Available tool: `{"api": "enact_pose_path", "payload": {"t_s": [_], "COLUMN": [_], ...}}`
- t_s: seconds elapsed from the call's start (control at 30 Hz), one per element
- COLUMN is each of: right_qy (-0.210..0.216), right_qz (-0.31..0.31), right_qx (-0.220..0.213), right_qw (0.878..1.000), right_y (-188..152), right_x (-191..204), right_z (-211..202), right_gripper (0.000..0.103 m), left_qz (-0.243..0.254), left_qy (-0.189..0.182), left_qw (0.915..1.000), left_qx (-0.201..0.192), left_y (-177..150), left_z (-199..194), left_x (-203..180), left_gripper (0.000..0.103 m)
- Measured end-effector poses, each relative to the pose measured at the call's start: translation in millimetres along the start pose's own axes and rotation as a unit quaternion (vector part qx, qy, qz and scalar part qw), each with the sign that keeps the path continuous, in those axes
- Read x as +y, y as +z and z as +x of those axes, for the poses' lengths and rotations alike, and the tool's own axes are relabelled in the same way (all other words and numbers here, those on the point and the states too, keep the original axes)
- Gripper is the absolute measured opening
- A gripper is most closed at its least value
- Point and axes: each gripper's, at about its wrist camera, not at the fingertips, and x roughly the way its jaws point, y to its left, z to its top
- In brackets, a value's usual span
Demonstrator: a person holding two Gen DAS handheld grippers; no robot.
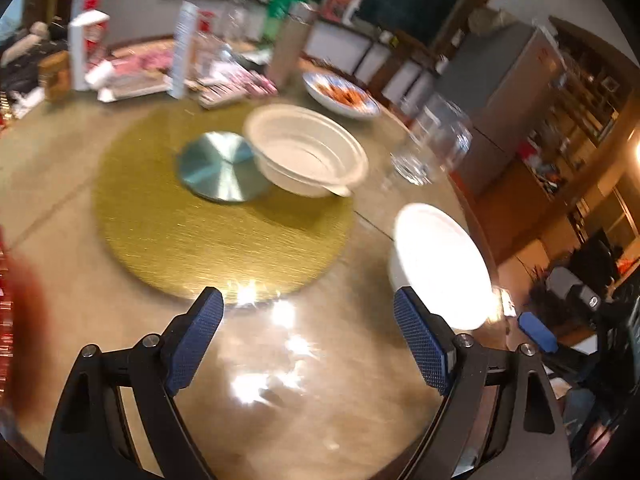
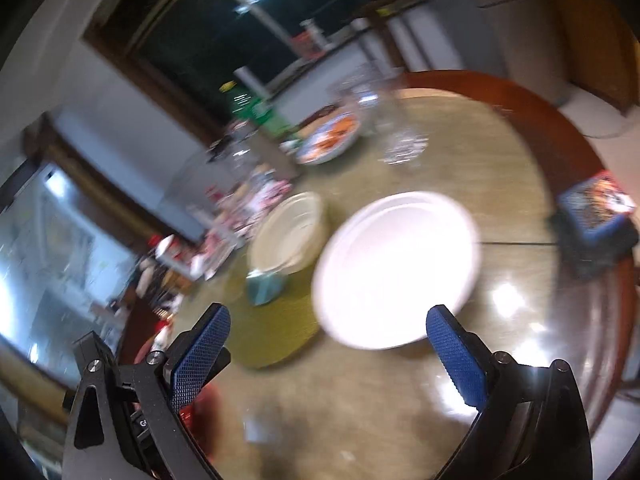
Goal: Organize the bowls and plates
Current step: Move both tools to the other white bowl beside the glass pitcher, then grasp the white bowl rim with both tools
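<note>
Left wrist view: a round glossy table (image 1: pixel 60 184) carries a gold turntable mat (image 1: pixel 168 240) with a silver disc (image 1: pixel 222 166) at its centre. A cream bowl (image 1: pixel 308 152) sits on the mat, overlapping the disc's right side. A white bowl (image 1: pixel 440 264) stands off the mat near the table's right edge. A patterned plate with food (image 1: pixel 340 94) and glass jars (image 1: pixel 432 148) lie beyond; boxes and bottles crowd the far left. The left gripper (image 1: pixel 308 312) hangs over bare tabletop, its fingers wide apart and holding nothing. Shelving and cabinets stand to the right.

Right wrist view: heavily blurred. The white bowl (image 2: pixel 396 268) lies just ahead of the right gripper (image 2: pixel 328 324), whose fingers are spread and empty. The cream bowl (image 2: pixel 288 236) sits to the left of the white one on the mat. The red-brown table rim (image 2: pixel 560 136) curves along the right, with a dark patterned box (image 2: pixel 596 216) on it. A dark window fills the upper background.
</note>
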Motion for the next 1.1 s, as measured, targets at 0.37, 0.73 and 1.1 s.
{"api": "enact_pose_path", "payload": {"t_s": [0.37,0.73,1.1], "right_qy": [-0.032,-0.019,-0.019], "right_qz": [0.053,0.033,-0.002], "right_qx": [0.043,0.055,0.052], "right_qw": [0.997,0.998,0.998], "right_y": [11,-5,-28], "right_x": [-64,-60,-29], "right_z": [29,51,39], "right_gripper": [0.074,0.005,0.005], "left_qz": [0.012,0.091,0.101], "left_qy": [0.009,0.015,0.035], "left_qw": [0.9989,0.9942,0.9936], "left_qx": [0.044,0.055,0.037], "left_y": [10,-3,-20], "left_z": [58,78,49], "left_x": [-50,-59,-44], "left_gripper": [0.088,0.016,0.014]}}
